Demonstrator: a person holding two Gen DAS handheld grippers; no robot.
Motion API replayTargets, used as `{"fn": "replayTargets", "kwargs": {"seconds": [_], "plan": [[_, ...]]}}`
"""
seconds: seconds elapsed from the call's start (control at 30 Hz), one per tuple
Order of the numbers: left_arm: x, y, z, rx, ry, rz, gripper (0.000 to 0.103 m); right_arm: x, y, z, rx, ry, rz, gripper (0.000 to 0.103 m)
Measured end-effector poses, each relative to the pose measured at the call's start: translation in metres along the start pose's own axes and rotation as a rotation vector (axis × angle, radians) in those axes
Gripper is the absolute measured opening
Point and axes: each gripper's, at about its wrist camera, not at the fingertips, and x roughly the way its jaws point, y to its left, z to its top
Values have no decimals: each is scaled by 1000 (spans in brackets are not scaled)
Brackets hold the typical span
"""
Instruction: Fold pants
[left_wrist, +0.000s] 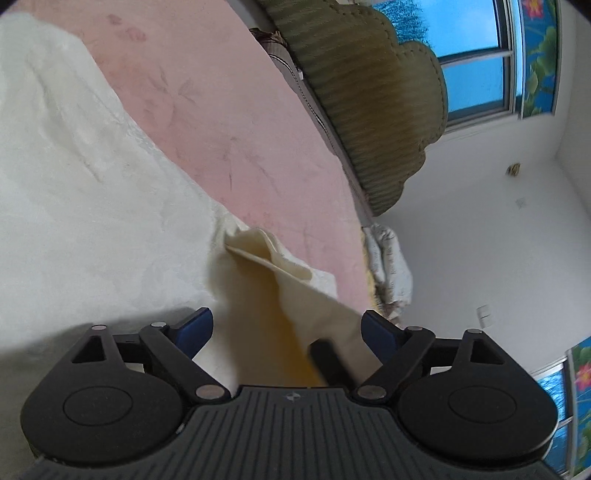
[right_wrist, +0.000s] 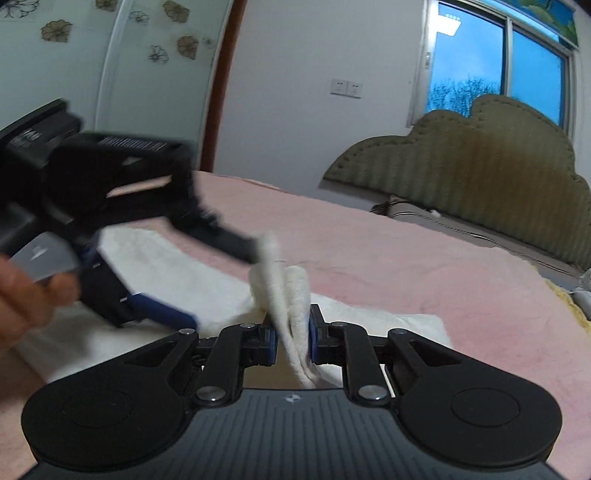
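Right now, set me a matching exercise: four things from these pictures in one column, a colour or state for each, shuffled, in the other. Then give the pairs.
Things:
1. pants
2. left gripper
3. bedspread
4. headboard

Colour or state:
A. olive green, ribbed
B. pink
C. jaws wide open, pressing nothing
D. white, pinched in the right gripper

Pairs: 1-D, 2-C, 3-B, 4-A
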Motion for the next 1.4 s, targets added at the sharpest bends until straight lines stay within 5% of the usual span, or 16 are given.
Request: {"fn": "replayTargets", "kwargs": {"seconds": [0.17,0.27,0.33,0.43,0.6,0.73,0.83,1.0,1.17,1.2,1.3,1.4], "plan": [[21,7,12,-133,23,-56,93,-12,10,-5,-18,-7,54,16],[28,3,20,-127,-4,-41,84,-9,25,-7,-109,17,74,16],[29,-3,25,-69,-31,-3,51,-7,40,-9,-157,29,95,16],[21,-11,26,63,-72,102,18,-4,60,-10,-224,36,100,16],[-9,-26,12,283,-198,264,6,0,79,-4,-215,15,177,16],[-32,-42,-11,500,-294,411,6,4,98,-3,-243,7,243,16],[-34,-44,-21,598,-294,513,7,8,115,-6,-256,17,277,17],[-33,-24,-10,540,-228,581,27,17,133,-8,-299,105,279,21],[-55,-36,-10,587,-329,644,44,-25,96,5,-243,118,435,24],[-59,-42,-13,613,-386,687,39,-31,83,11,-206,99,436,24],[-60,-62,-19,702,-464,730,40,-28,44,19,-90,60,315,24],[-45,-71,-20,726,-361,668,43,14,19,14,6,144,148,25]]}}
